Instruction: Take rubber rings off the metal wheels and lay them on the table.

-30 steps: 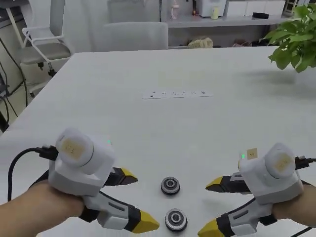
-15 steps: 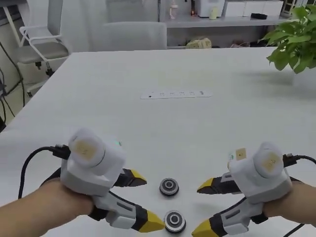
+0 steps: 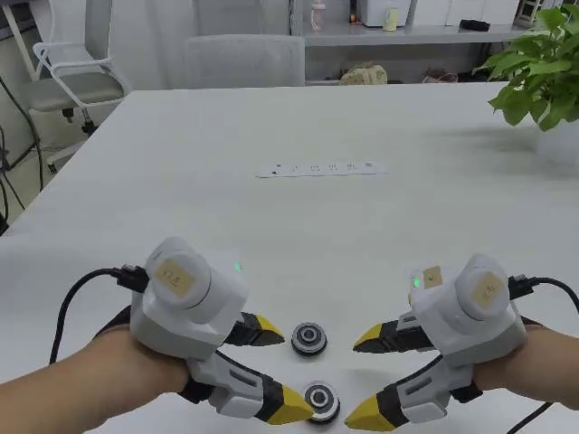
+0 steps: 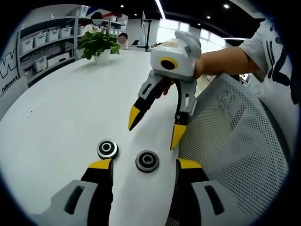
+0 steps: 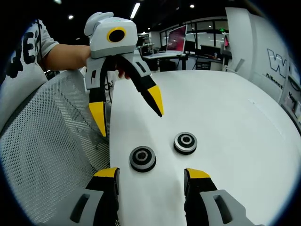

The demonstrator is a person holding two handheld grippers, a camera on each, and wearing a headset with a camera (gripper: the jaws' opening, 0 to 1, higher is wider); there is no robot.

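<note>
Left gripper point(image 3: 288, 369), jaws wide apart, nothing between them but air; right gripper point(image 3: 360, 380) the same, spread and empty, and the two sets of yellow tips point at each other across the near edge of the table point(image 3: 317, 226). Right between them sits the near wheel point(image 3: 318, 399), flat on the table, with the lower tip of each gripper just beside it on either side. The far wheel point(image 3: 309, 338) lies a little further in, between the upper tips, apart from both. Each wheel wears its dark ring point(image 5: 132, 158) around the rim, so nothing is off yet. These look like small, hard metal pieces that would skate on this smooth top if nudged, while the rubber should be soft and stretchy but snug on the metal. My read: one gripper has to clamp the wheel across its sides to stop it sliding, and the other has to catch the ring at its outer edge and peel it over the rim, not pinch the whole wheel. The left hand point(image 3: 99, 371) and right hand point(image 3: 534, 362) come in low from the near corners, wrists rolled so each gripper's jaws stack one nearer, one farther, angled inward and down at the wheels.
</note>
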